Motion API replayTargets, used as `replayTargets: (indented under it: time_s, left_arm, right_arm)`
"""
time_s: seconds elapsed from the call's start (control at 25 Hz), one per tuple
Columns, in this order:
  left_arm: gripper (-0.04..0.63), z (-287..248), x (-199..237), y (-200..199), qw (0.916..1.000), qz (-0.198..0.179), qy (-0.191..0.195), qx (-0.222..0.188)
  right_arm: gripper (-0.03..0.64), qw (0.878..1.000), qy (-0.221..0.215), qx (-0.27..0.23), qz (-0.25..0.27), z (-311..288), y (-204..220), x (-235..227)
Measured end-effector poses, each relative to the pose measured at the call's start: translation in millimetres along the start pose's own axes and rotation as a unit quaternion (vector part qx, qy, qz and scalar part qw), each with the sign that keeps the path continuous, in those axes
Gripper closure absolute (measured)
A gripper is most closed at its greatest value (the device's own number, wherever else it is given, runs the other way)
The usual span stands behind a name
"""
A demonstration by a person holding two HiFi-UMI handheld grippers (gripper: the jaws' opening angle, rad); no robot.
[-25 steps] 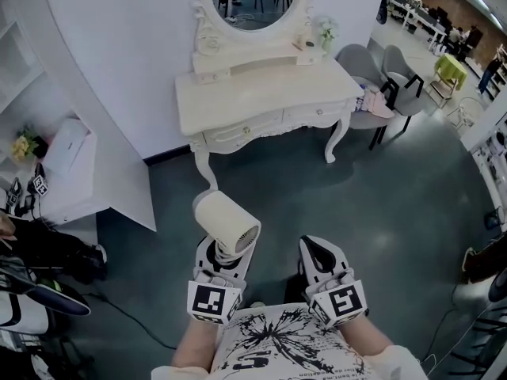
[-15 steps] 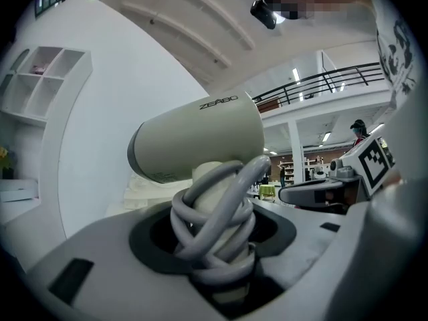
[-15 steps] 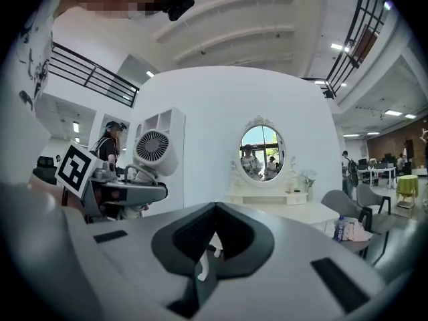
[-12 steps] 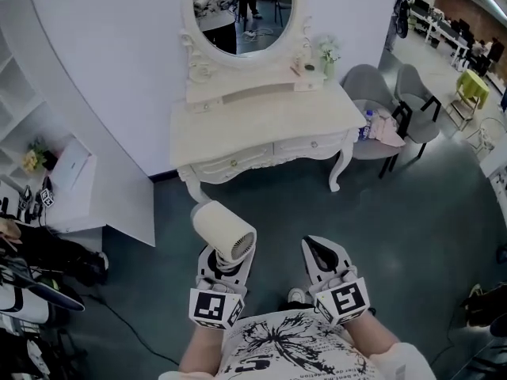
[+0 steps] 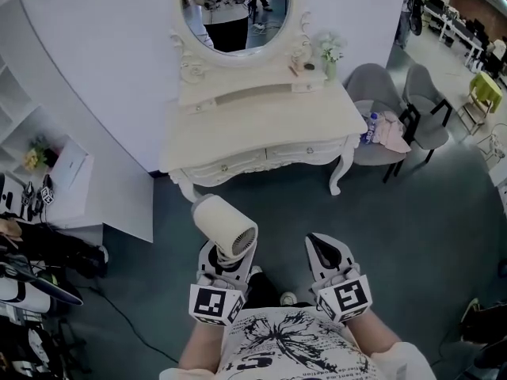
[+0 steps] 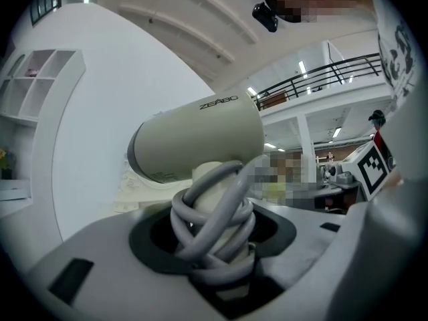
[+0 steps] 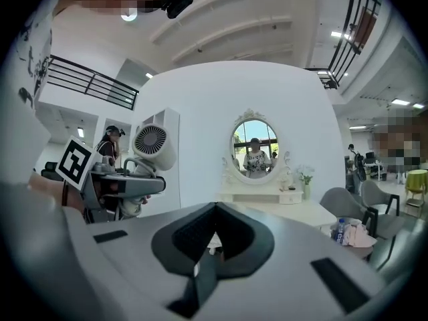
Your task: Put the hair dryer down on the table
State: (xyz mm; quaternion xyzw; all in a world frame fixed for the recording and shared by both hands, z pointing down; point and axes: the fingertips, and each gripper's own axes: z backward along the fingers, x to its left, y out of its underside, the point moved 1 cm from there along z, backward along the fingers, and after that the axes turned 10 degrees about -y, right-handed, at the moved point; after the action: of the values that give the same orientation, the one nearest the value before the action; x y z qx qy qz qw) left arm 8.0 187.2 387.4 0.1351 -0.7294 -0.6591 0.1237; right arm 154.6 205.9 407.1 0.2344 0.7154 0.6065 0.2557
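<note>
A cream hair dryer stands upright in my left gripper, its barrel pointing up and to the left. In the left gripper view the jaws are shut on its handle, which has a grey cord wound round it, under the barrel. My right gripper is level beside it, shut, with nothing in it. The white dressing table stands ahead over dark floor, both grippers short of it. The right gripper view shows the hair dryer at left and the table ahead.
An oval mirror rises at the table's back, with a small flower vase on its raised shelf. Two grey chairs stand right of the table. A white curved wall with shelves and dark gear lie to the left.
The dressing table has come nearer and lower in the head view as both grippers advance towards it. The hair dryer stays held the same way; the right gripper stays shut.
</note>
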Motion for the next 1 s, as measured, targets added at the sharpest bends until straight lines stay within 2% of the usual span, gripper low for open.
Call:
replayTargets:
  time_s: [0.36,0.56,0.68,1.0]
  left_arm:
    - [0.359,-85,19,1,0.9997,0.016,0.02,-0.005]
    - [0.36,-151,52,-8,0.9991,0.028,0.03,-0.006]
    - [0.36,-194,75,-16,0.999,0.021,0.039,-0.007]
    - [0.359,-290,142,-32,0.9986,0.021,0.045,-0.016]
  right_arm:
    - [0.606,1.0,-0.01,-0.003,0.008,-56,-11,-50]
    - [0.604,1.0,-0.003,0.004,0.015,-112,-26,-89]
    - [0.606,1.0,0.01,0.005,0.015,-150,-38,-117]
    - [0.606,0.999,0.01,0.01,0.04,-253,-63,-163]
